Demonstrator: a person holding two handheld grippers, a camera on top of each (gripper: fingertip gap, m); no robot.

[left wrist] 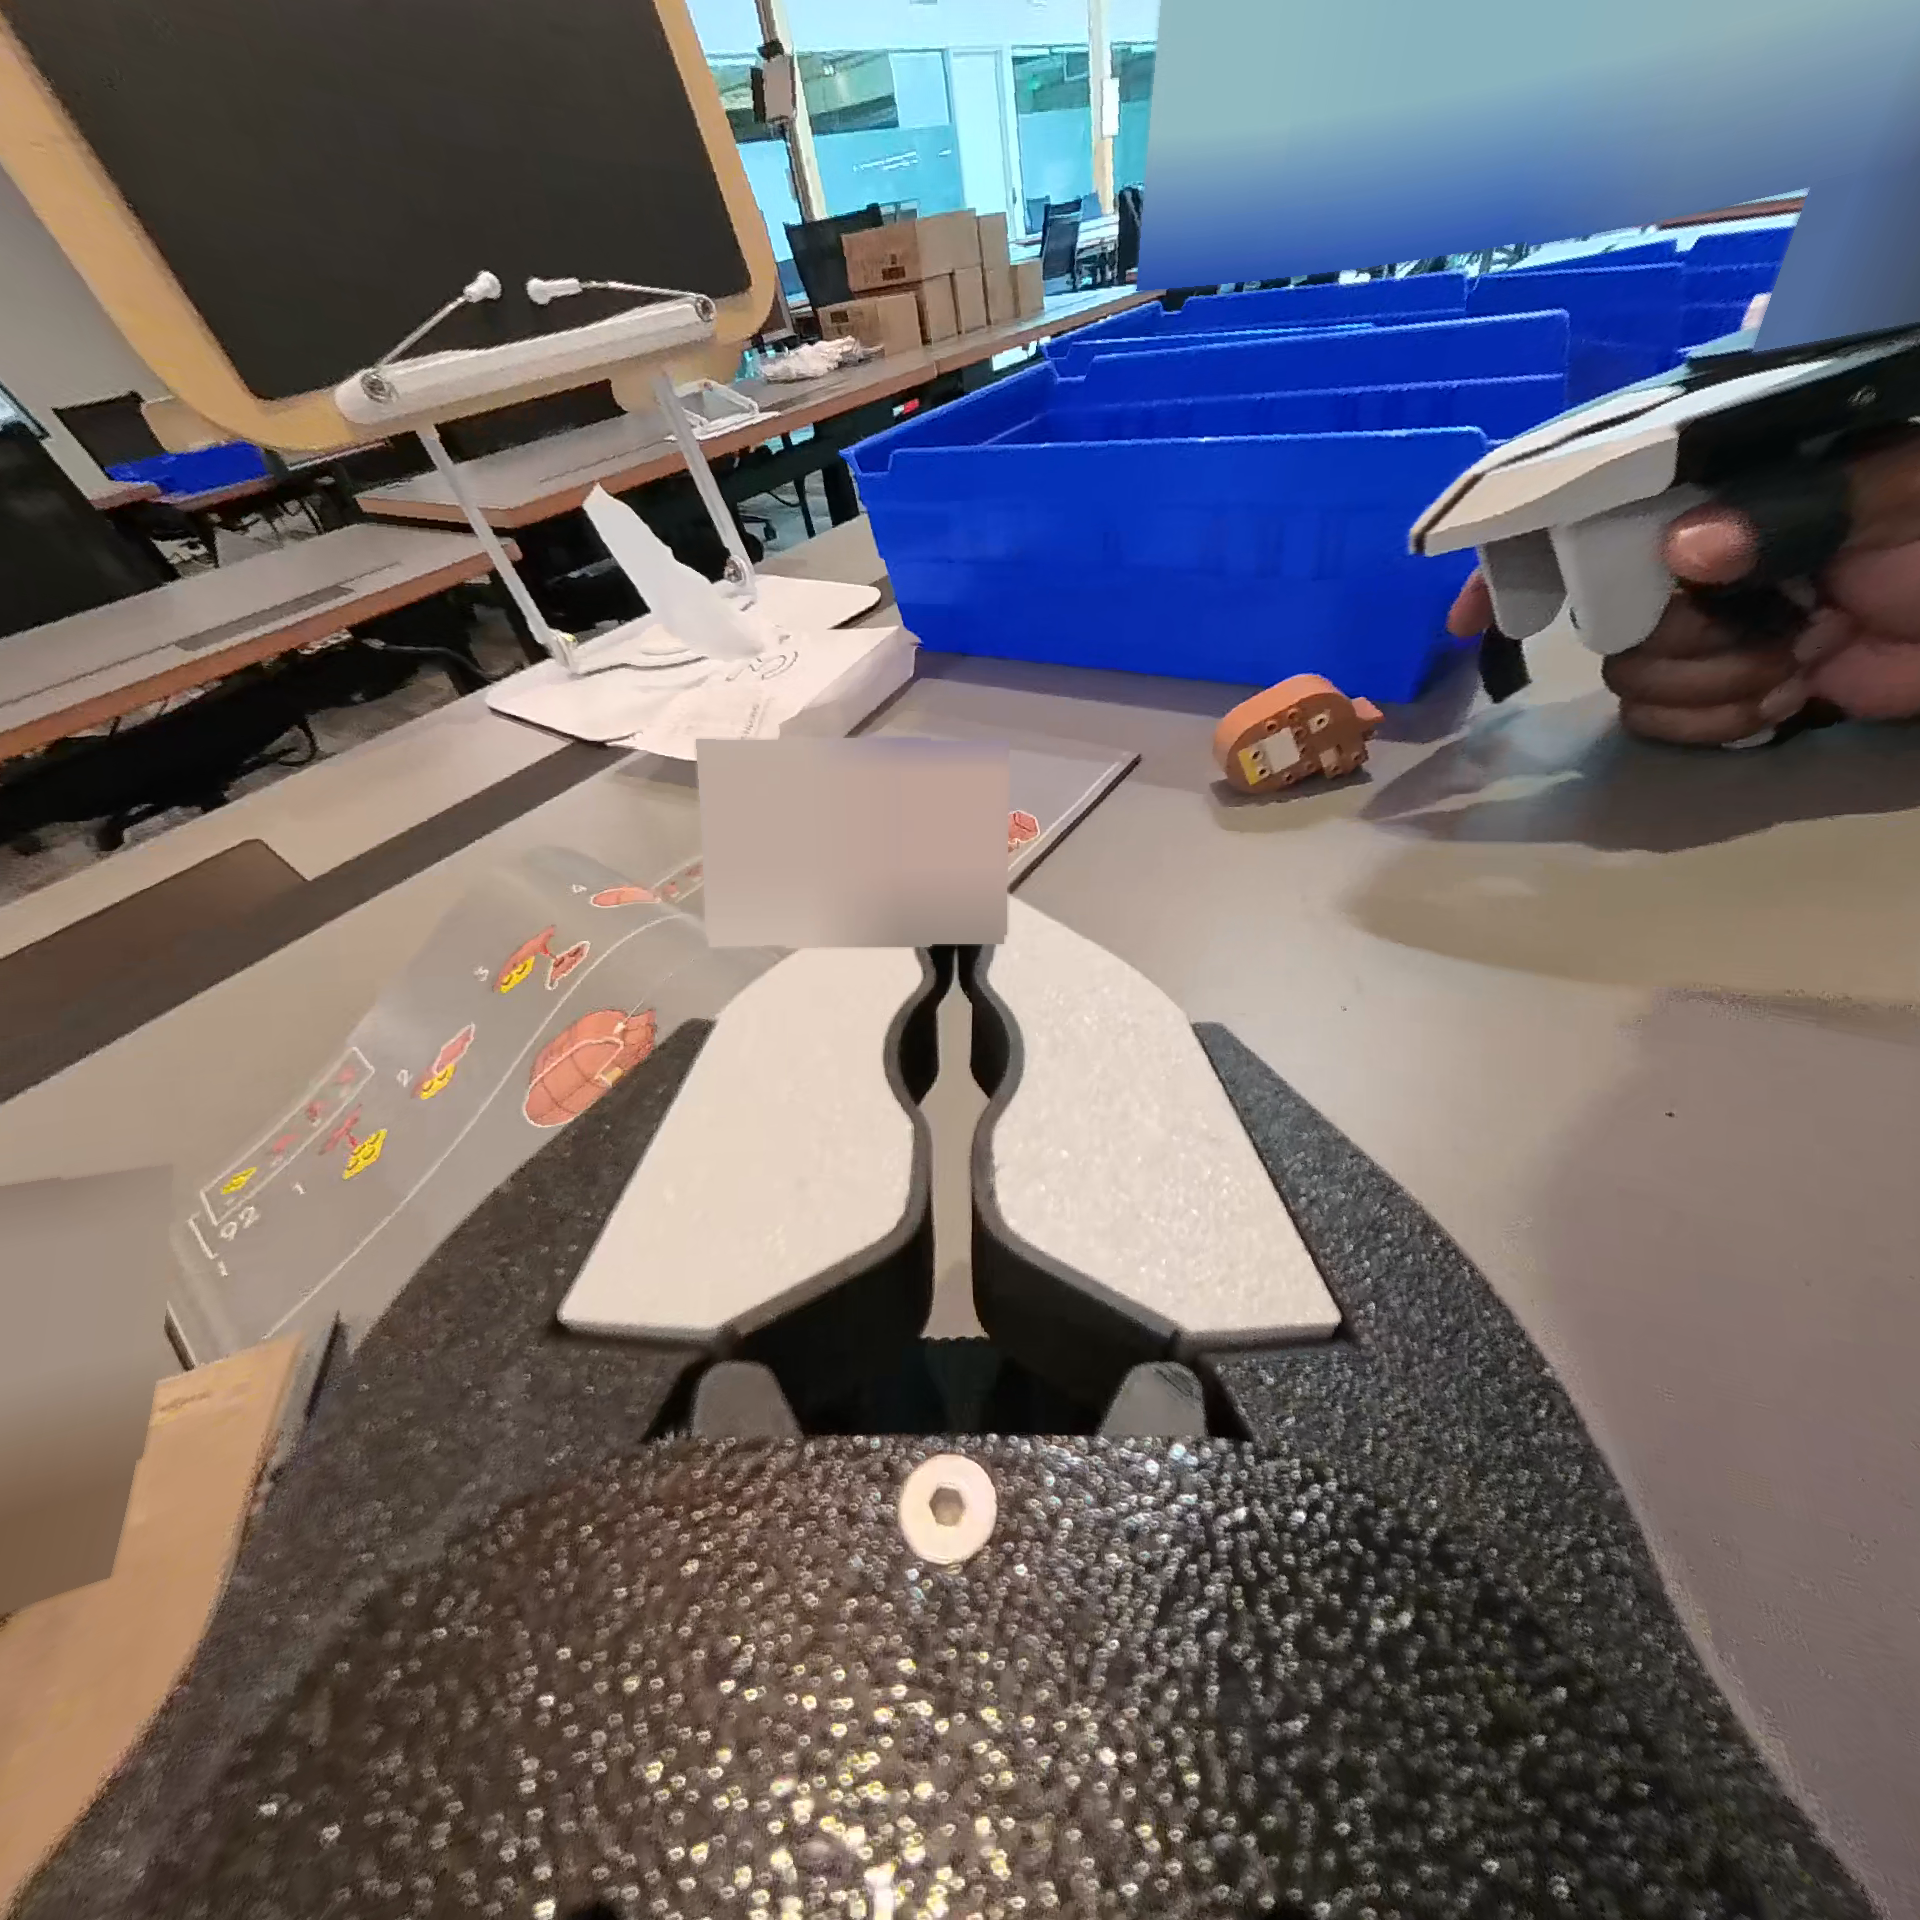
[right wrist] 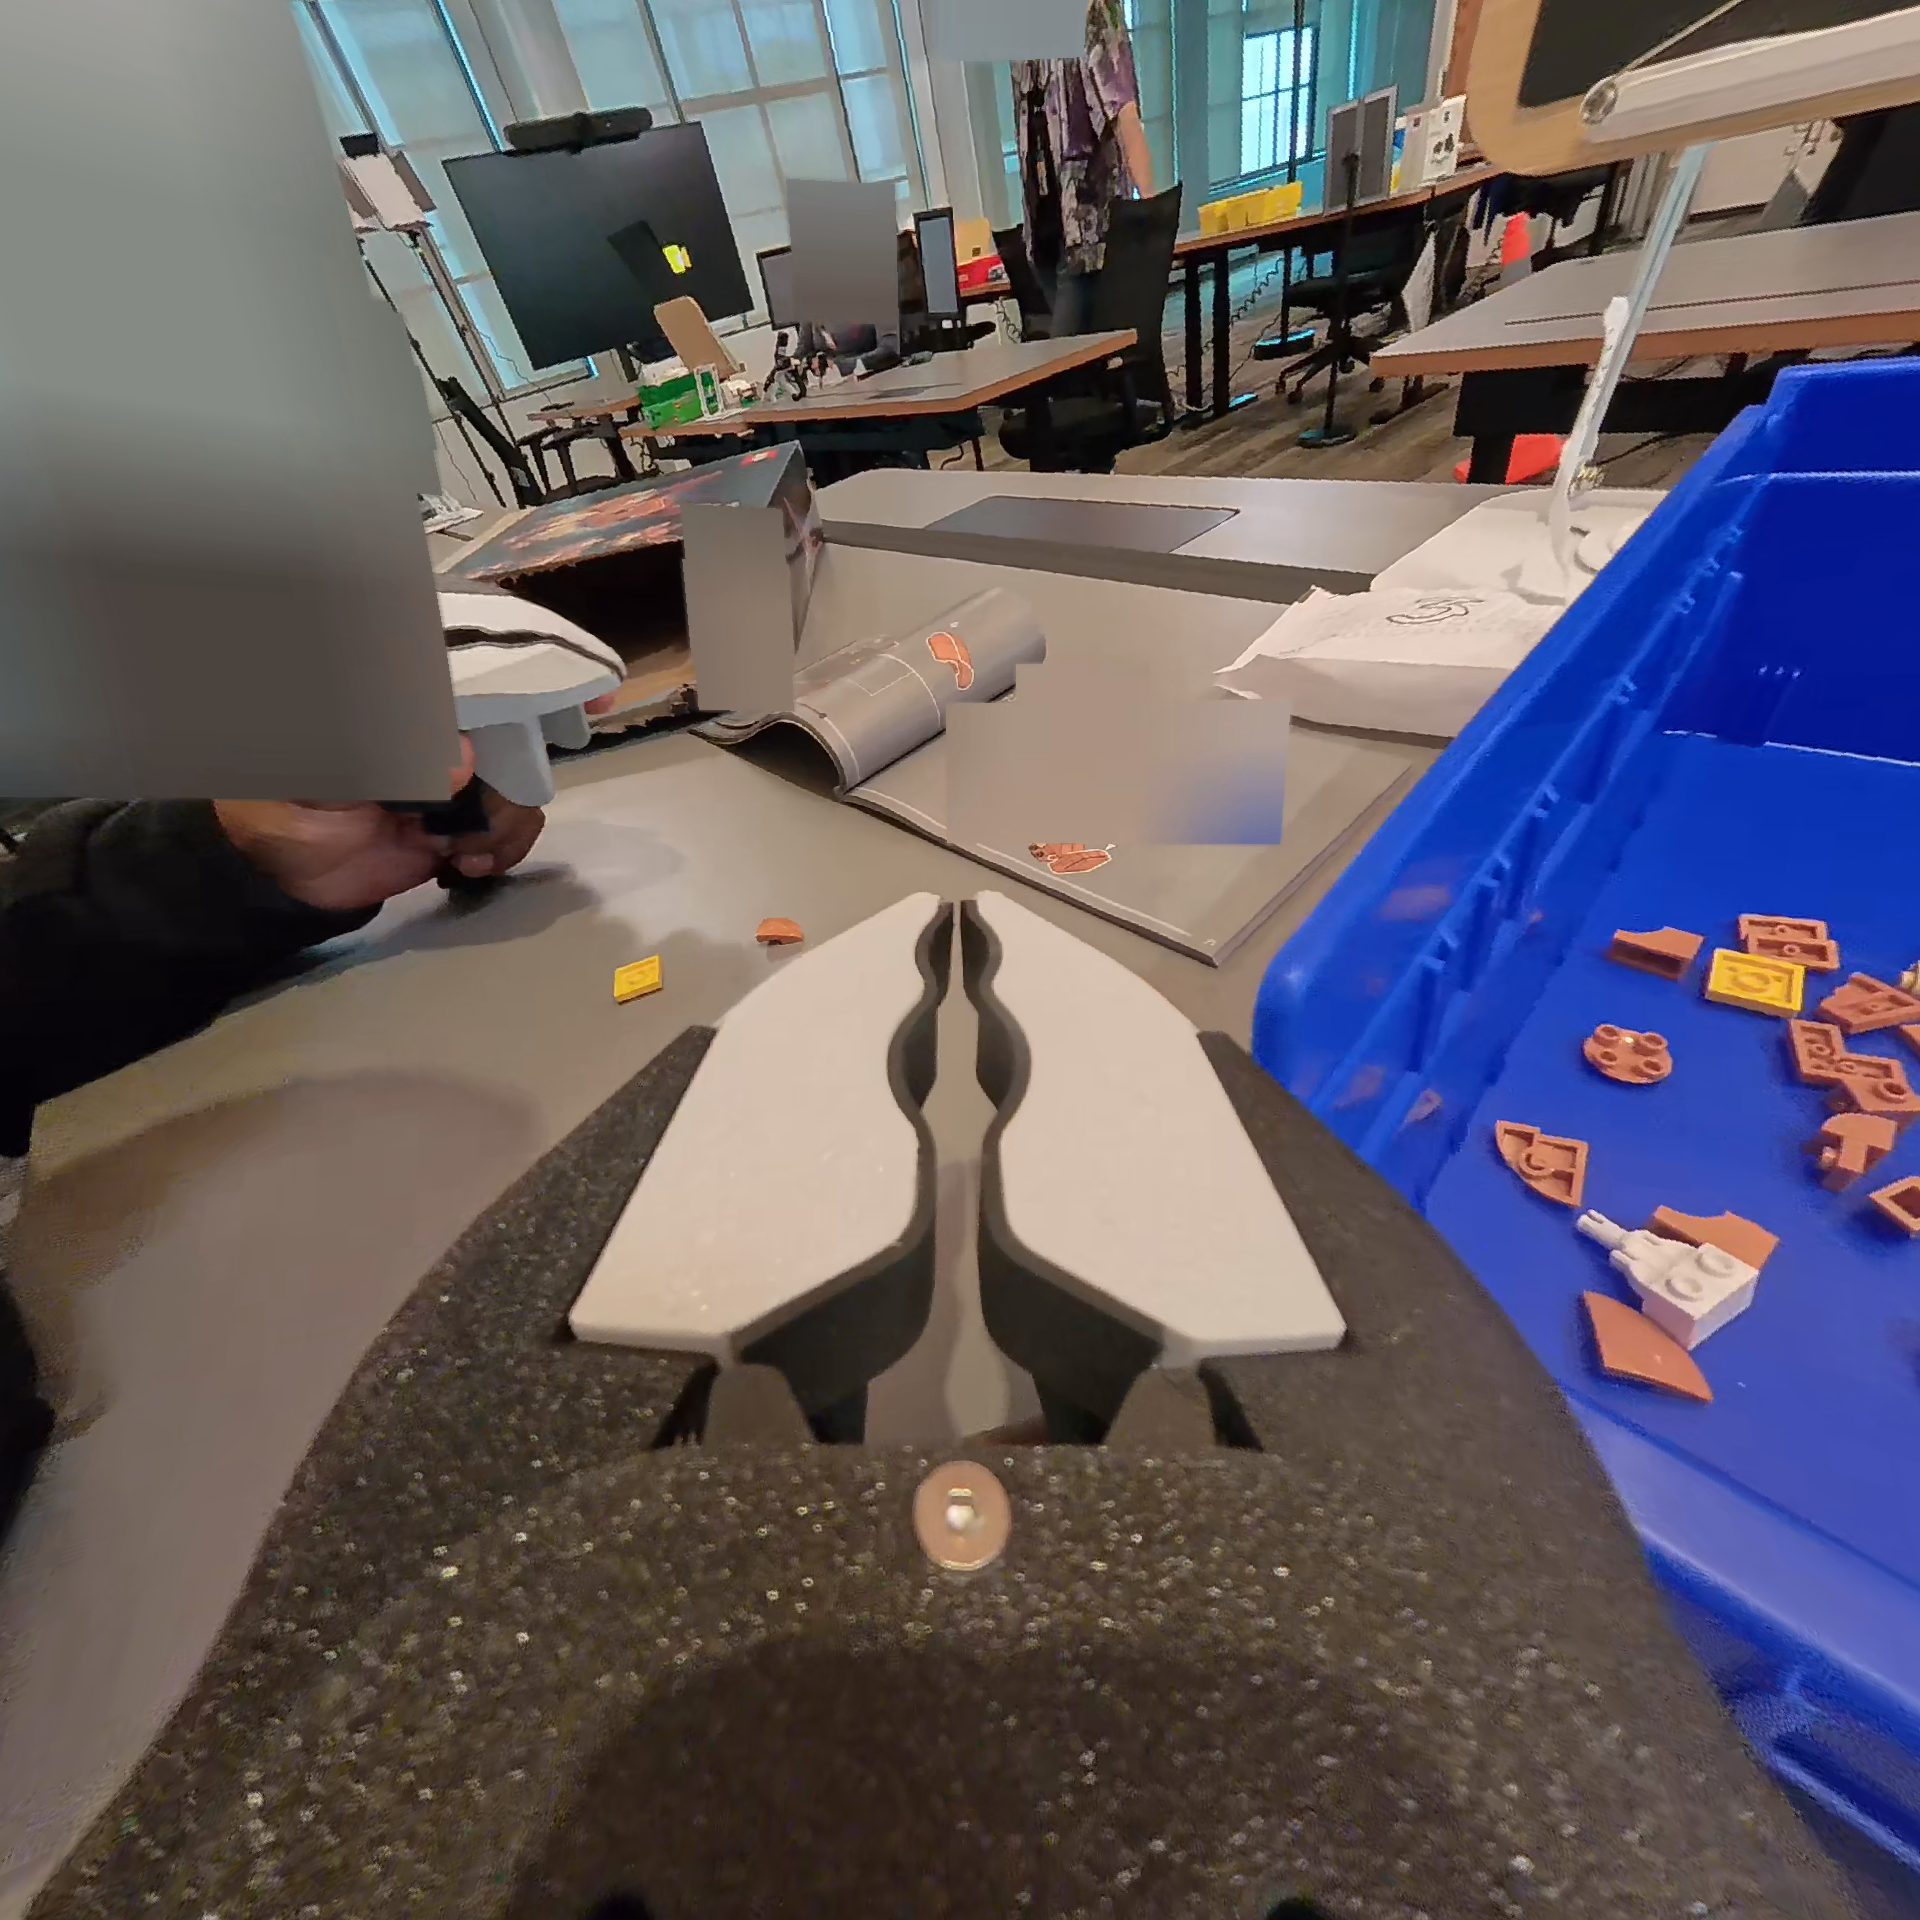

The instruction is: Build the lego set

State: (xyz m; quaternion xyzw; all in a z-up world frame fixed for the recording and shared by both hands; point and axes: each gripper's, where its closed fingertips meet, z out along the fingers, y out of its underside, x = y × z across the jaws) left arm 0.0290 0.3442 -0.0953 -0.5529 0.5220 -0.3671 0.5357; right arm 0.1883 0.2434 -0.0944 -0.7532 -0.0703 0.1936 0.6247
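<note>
Left gripper [left wrist: 954, 951]: jaws pressed together, nothing held, above the open booklet [left wrist: 436, 1060] at centre left. Right gripper [right wrist: 956, 909]: jaws pressed together, bare. Yellow tile [right wrist: 637, 978] and brown piece [right wrist: 779, 930] lie left of centre; blue bin [right wrist: 1558, 935] at right.

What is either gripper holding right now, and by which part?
Nothing. The right gripper is shut with no object between its fingertips. The left gripper looks closed too, though a blur patch hides its very tips; nothing shows in its grasp.
</note>
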